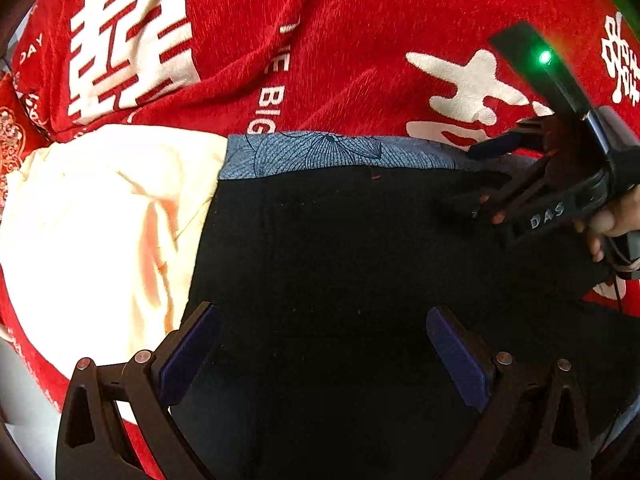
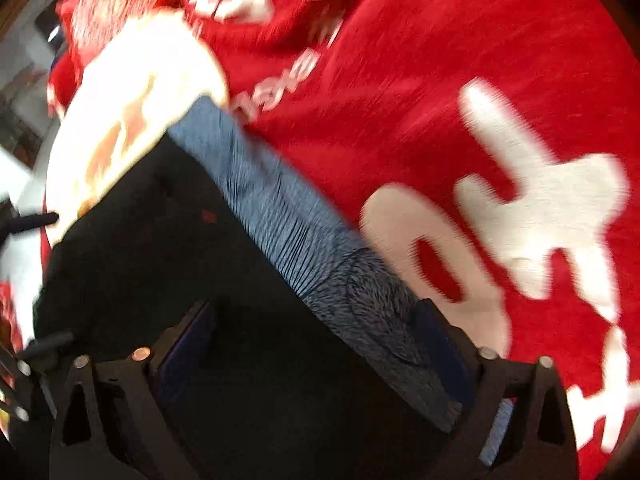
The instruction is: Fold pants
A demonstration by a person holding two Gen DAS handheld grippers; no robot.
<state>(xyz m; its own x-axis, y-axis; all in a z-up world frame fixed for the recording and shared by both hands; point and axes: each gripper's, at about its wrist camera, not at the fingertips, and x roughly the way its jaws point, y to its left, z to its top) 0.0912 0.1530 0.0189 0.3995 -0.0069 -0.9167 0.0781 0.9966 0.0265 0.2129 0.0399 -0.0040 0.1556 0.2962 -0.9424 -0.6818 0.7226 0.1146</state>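
Observation:
Black pants [image 1: 340, 264] with a blue patterned waistband [image 1: 340, 154] lie flat on a red printed cloth [image 1: 360, 48]. My left gripper [image 1: 322, 356] is open, just above the black fabric, empty. My right gripper [image 1: 486, 174] shows at the pants' right end, jaws open, one finger by the waistband corner, the other on the black fabric. In the blurred right wrist view the right gripper [image 2: 320, 360] is open, straddling the black pants [image 2: 160, 248] and the waistband [image 2: 320, 260]; the left gripper's fingers [image 2: 36, 220] show at the left edge.
A cream garment [image 1: 92, 232] lies against the pants' left side, also in the right wrist view [image 2: 132, 120]. The red cloth with white characters [image 2: 480, 120] covers the surface. A person's hand [image 1: 616, 220] holds the right gripper.

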